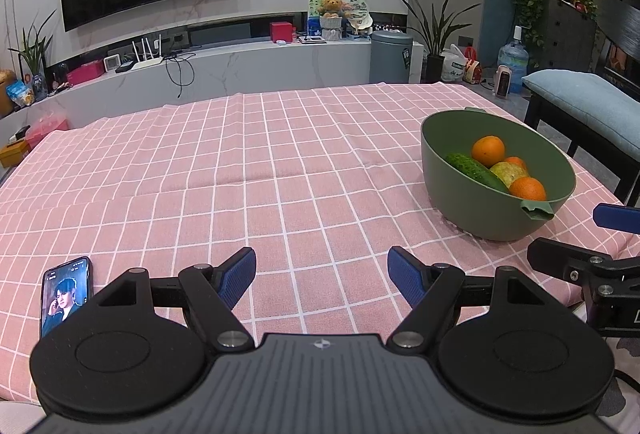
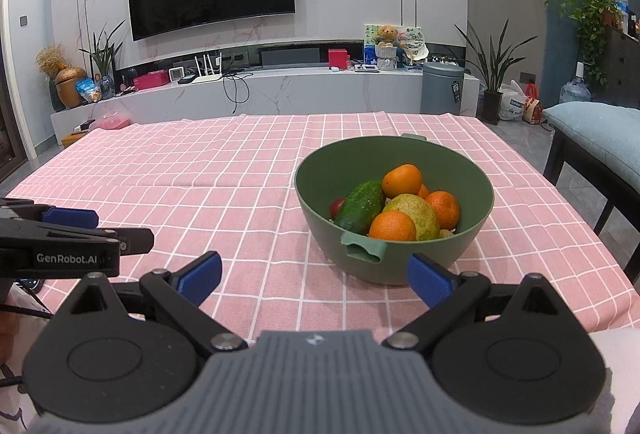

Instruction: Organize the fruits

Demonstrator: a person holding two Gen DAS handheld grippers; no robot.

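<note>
- Left gripper (image 1: 321, 276): blue-padded fingers spread wide, nothing held.
- Right gripper (image 2: 314, 280): likewise spread wide and empty.
- Round green plastic bowl (image 2: 472, 194) is seen just ahead of the right gripper, holding oranges (image 2: 401, 180), a cucumber (image 2: 360, 207) and a pear (image 2: 416, 214).

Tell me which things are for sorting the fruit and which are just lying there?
For the job: green bowl, oranges, cucumber, pear, left gripper, right gripper, both open.

Just lying about: phone, pink tablecloth.
</note>
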